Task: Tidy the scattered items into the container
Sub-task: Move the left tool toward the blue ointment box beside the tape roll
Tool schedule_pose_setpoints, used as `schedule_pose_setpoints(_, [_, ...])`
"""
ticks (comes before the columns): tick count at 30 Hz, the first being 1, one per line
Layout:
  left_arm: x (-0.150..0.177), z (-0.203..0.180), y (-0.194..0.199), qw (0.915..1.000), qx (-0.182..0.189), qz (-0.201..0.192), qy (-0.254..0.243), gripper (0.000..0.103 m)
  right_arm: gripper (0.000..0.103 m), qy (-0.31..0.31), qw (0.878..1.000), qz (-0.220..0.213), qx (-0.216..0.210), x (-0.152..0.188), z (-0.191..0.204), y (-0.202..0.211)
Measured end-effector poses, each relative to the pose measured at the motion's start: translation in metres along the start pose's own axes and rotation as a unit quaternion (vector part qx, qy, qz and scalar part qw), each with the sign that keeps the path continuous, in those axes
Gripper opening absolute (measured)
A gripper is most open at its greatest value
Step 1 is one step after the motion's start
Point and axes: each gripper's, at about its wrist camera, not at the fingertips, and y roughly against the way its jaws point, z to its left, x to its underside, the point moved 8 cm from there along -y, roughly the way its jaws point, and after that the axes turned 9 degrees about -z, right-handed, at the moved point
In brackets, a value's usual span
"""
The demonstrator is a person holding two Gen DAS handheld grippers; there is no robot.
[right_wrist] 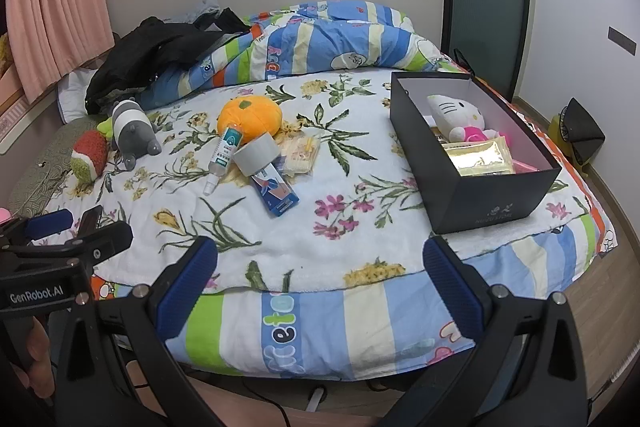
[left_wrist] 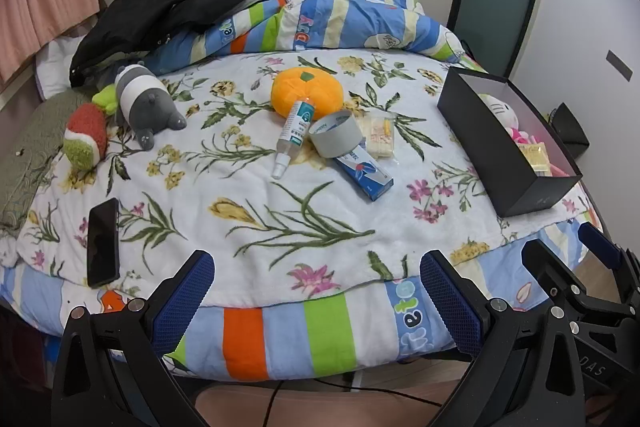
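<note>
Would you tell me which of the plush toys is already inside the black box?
The white cat plush in pink; the orange plush, grey-and-white plush and red-and-green plush lie on the blanket.

The left claw point(left_wrist: 316, 291) fills the bottom of its own view, its blue-padded fingers point(left_wrist: 188, 295) spread wide with nothing between them, angled downward. The right claw point(right_wrist: 320, 279) sits likewise at the bottom of its view, spread wide and empty. A hand point(right_wrist: 34, 367) grips the left claw's handle at the lower left of the right view.
</note>
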Motion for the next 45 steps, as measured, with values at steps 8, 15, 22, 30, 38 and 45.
schedule_pose_setpoints(8, [0.003,0.000,-0.001,1.0000,0.000,0.003,0.002,0.103,0.103,-0.001,1.000,-0.004,-0.006,0.000,0.001,-0.001])
schedule_pose_setpoints(15, [0.007,0.001,-0.004,0.9999,0.009,0.010,0.007,0.103,0.103,0.009,1.000,-0.006,-0.011,0.002,0.005,-0.002])
schedule_pose_setpoints(22, [0.000,0.014,-0.010,0.9994,0.018,0.005,0.030,0.103,0.103,0.001,1.000,-0.006,-0.021,0.007,0.003,-0.007])
schedule_pose_setpoints(30, [-0.001,0.026,-0.024,0.9972,0.048,0.007,0.056,0.103,0.103,-0.010,0.999,-0.007,-0.038,0.016,0.001,-0.016])
schedule_pose_setpoints(38, [0.006,0.027,-0.046,0.9935,0.081,0.032,0.073,0.103,0.102,0.021,0.997,-0.019,-0.069,0.020,0.012,-0.026])
schedule_pose_setpoints(45, [0.008,0.020,-0.067,0.9845,0.134,0.055,0.098,0.103,0.092,0.060,0.991,0.009,-0.118,0.029,0.033,-0.058])
